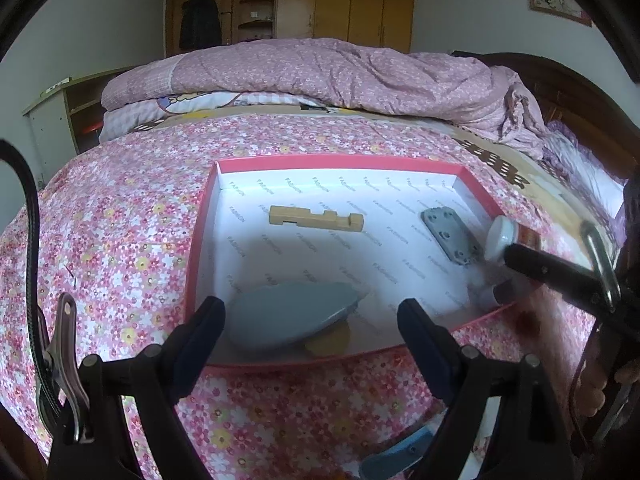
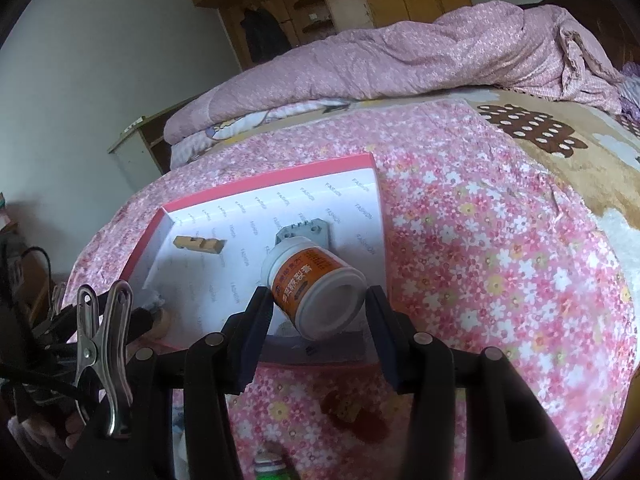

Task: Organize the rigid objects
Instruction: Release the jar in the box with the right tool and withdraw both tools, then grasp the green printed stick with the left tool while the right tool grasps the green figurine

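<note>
A red-rimmed box (image 1: 340,160) with a white printed inside lies on the flowered bedspread. In it lie a notched wooden block (image 1: 316,218), a grey metal plate (image 1: 452,236) and a grey oval lid (image 1: 292,314) over a yellow piece (image 1: 328,342). My left gripper (image 1: 310,306) hangs open above the box's near edge, with nothing between its fingers. My right gripper (image 2: 318,295) is shut on a white jar (image 2: 316,284) with an orange label. The jar is tilted, its base towards the camera, over the box's near right corner (image 2: 372,240).
A folded pink quilt (image 1: 320,72) lies across the bed behind the box. A blue object (image 1: 400,456) and a small brown item (image 2: 344,408) rest on the bedspread near the front. A wooden wardrobe (image 1: 344,0) stands at the back wall.
</note>
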The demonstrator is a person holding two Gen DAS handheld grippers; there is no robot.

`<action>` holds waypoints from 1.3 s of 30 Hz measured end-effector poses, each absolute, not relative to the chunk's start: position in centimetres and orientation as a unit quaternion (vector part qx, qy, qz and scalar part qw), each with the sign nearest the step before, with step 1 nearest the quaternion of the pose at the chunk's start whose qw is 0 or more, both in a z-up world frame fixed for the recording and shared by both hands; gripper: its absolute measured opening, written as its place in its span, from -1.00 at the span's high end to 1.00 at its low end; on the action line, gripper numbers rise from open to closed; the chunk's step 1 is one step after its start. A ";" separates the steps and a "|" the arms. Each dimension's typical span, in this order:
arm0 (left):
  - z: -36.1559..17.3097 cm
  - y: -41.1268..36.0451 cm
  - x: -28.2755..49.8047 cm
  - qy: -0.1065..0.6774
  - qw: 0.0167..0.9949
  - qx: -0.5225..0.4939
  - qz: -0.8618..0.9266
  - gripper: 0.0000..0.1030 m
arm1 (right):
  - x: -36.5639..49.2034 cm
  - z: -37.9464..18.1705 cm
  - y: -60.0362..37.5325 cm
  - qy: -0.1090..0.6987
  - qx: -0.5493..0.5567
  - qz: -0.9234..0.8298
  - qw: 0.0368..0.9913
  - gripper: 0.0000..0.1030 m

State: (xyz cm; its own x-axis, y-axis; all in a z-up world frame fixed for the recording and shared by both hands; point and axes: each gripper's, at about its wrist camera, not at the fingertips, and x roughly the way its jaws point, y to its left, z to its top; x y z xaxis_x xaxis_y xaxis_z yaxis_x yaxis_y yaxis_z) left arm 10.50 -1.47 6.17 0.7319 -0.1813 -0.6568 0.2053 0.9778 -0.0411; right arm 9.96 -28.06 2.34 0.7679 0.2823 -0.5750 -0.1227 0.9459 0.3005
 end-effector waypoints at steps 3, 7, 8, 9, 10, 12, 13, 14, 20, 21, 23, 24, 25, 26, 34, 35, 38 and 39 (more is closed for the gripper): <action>6.2 -1.5 10.3 0.353 0.930 0.016 -0.106 -0.77 | 9.9 2.5 -28.0 0.319 0.120 0.104 0.934 0.03; 6.3 -1.5 9.9 0.355 0.928 0.015 -0.109 -0.77 | 9.3 3.1 -28.2 0.306 0.119 0.103 0.939 -0.05; 6.3 -1.5 9.7 0.354 0.929 0.015 -0.109 -0.77 | 9.0 3.4 -28.4 0.302 0.122 0.100 0.940 -0.12; 6.4 -1.5 9.6 0.353 0.929 0.015 -0.109 -0.77 | 8.8 3.5 -28.6 0.300 0.124 0.100 0.941 -0.14; 6.5 -1.5 9.4 0.352 0.929 0.016 -0.109 -0.77 | 8.6 3.6 -28.7 0.298 0.126 0.099 0.941 -0.14; 6.7 -1.5 9.1 0.352 0.930 0.016 -0.109 -0.77 | 8.0 3.8 -29.0 0.299 0.130 0.100 0.940 -0.14; 6.8 -1.4 8.9 0.352 0.930 0.016 -0.109 -0.77 | 7.7 3.9 -29.0 0.299 0.132 0.101 0.940 -0.14; 6.9 -1.4 8.7 0.352 0.929 0.016 -0.110 -0.77 | 7.2 3.8 -29.0 0.301 0.132 0.103 0.939 -0.14; 7.3 -1.0 7.3 0.354 0.929 0.018 -0.111 -0.77 | 4.5 3.3 -28.6 0.309 0.127 0.114 0.936 -0.14; 7.3 -0.9 6.9 0.355 0.928 0.019 -0.111 -0.77 | 4.2 3.2 -28.5 0.311 0.127 0.116 0.935 -0.14; 7.3 -0.7 6.3 0.355 0.928 0.021 -0.112 -0.77 | 3.4 2.9 -28.4 0.315 0.128 0.119 0.933 -0.14; 7.3 -0.5 5.9 0.355 0.928 0.023 -0.111 -0.77 | 3.0 2.8 -28.4 0.316 0.128 0.119 0.933 -0.14; 7.3 -0.5 5.6 0.355 0.928 0.024 -0.111 -0.77 | 2.7 2.7 -28.4 0.317 0.128 0.120 0.932 -0.14; 7.3 -0.4 5.2 0.356 0.928 0.026 -0.111 -0.77 | 2.3 2.5 -28.4 0.319 0.129 0.122 0.931 -0.14; 6.3 0.1 2.5 0.365 0.922 0.055 -0.116 -0.77 | 0.0 1.6 -27.6 0.330 0.122 0.127 0.927 -0.14; 6.2 0.2 2.2 0.365 0.921 0.058 -0.121 -0.77 | -0.1 1.5 -27.6 0.331 0.121 0.127 0.927 -0.14; 5.7 0.6 1.4 0.371 0.916 0.062 -0.139 -0.77 | -0.6 1.3 -27.4 0.335 0.120 0.129 0.925 -0.14; 5.5 0.7 1.2 0.372 0.914 0.064 -0.146 -0.77 | -0.7 1.2 -27.3 0.336 0.120 0.129 0.925 -0.14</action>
